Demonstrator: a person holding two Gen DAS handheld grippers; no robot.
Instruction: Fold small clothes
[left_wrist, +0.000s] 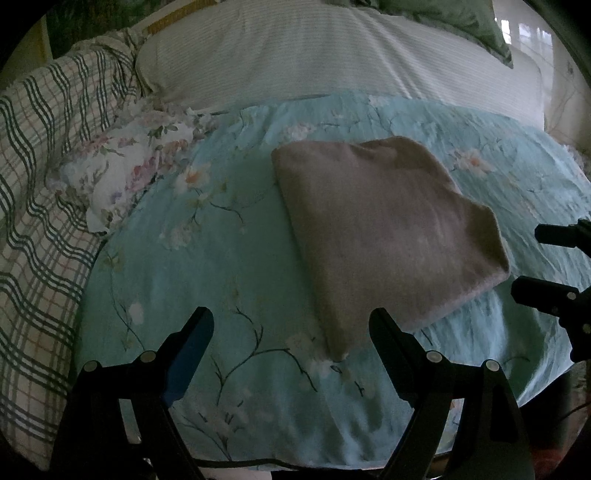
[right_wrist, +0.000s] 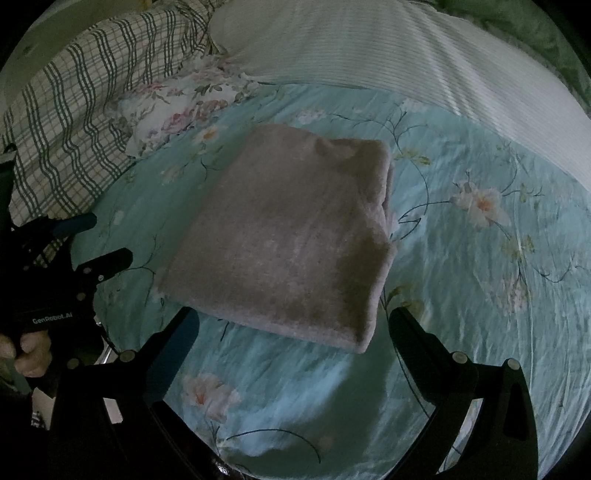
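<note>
From the left wrist camera, the left gripper (left_wrist: 291, 332) hangs with its jaws spread wide and nothing between them, low over the blue floral sheet (left_wrist: 184, 295). The folded garment (left_wrist: 380, 236), a fuzzy grey-pink piece, lies flat on that sheet. Its near corner sits between the two fingertips but lower down, on the sheet, and I can't tell whether the right-hand finger touches it. Off the garment's right edge the right gripper (left_wrist: 532, 262) pokes in, jaws apart, near the fabric but not on it. Left of the garment lies a white flowered cloth (left_wrist: 122, 173), bunched up, and beyond that a plaid blanket (left_wrist: 40, 192). Behind the garment runs a white ribbed pillow (left_wrist: 332, 62).

From the right wrist camera, the right gripper (right_wrist: 291, 321) is likewise released, fingers splayed, just short of the garment's (right_wrist: 291, 236) near edge. The garment rests in a neat rectangle on the sheet (right_wrist: 461, 277). To the garment's left the left gripper (right_wrist: 103, 236) hovers with jaws parted, a hand (right_wrist: 29, 350) wrapped round its handle. The flowered cloth (right_wrist: 173, 110) and the blanket (right_wrist: 74, 103) lie past the garment's far left corner, the pillow (right_wrist: 369, 48) behind it.
</note>
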